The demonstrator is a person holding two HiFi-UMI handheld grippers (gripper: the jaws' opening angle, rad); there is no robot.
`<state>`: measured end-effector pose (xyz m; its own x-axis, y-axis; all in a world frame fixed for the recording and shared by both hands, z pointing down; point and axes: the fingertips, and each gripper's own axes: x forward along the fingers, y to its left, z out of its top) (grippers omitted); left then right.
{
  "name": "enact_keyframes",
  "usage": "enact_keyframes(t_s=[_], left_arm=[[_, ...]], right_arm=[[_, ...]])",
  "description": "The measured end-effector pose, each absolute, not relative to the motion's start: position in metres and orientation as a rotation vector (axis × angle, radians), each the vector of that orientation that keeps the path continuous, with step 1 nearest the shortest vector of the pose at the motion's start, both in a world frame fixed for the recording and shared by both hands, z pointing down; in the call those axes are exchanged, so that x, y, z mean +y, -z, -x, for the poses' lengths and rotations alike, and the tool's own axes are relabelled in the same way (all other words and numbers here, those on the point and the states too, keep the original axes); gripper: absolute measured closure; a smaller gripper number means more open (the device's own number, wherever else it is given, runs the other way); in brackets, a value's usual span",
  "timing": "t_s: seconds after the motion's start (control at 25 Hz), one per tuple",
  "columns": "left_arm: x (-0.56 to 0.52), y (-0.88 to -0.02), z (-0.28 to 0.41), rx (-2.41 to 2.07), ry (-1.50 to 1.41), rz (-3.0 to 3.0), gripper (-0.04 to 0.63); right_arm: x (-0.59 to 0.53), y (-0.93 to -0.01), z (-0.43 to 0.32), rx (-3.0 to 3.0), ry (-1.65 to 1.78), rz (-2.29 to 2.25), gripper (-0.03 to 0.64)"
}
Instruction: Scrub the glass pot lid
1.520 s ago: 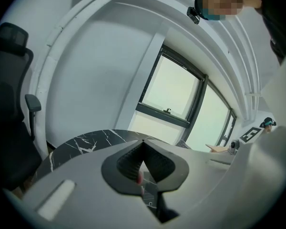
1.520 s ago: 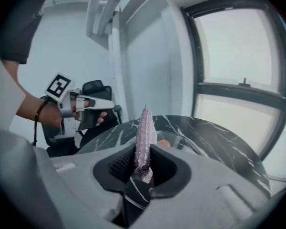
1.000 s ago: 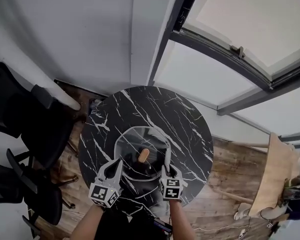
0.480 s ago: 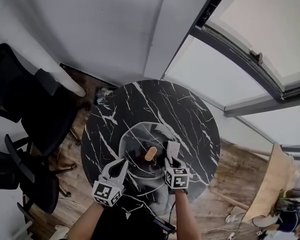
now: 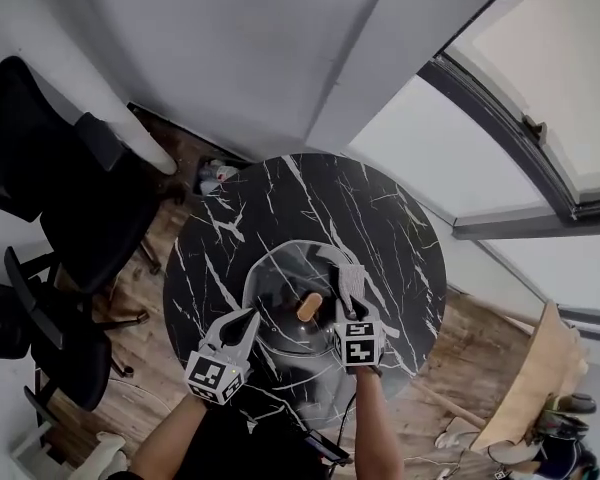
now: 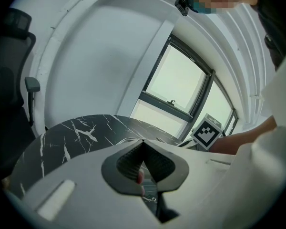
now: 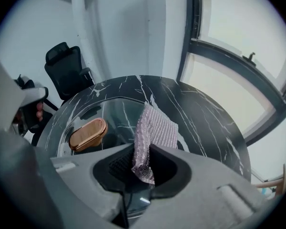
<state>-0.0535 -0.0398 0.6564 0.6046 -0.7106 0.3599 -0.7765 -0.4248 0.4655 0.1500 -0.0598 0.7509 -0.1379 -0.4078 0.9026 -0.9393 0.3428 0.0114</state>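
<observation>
A clear round glass pot lid (image 5: 278, 280) with an oval wooden knob (image 5: 308, 306) lies flat on the round black marble worktop (image 5: 385, 208), at the lower centre of the head view. The right gripper (image 7: 142, 162) pinches a pinkish-grey ribbed cloth (image 7: 155, 128), held over the lid just right of the knob. The left gripper (image 6: 143, 149) has its jaws pressed together, with the tips at the lid's lower-left rim. Black office chairs (image 5: 70, 218) stand at the frame's left edge.

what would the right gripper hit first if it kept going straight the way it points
Probably the lid, on its glass right of the knob, with the gripped cloth touching first. Depth is unclear.
</observation>
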Motion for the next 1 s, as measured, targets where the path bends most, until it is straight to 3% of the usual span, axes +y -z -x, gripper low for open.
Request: enact_keyframes(t_s=[1.0], left_arm=[[-0.044,-0.662,0.081,-1.196,-0.071,-2.185,0.594]], right_arm=[[-0.118,-0.756,-0.078,-1.843,-0.630,-0.631,0.540]])
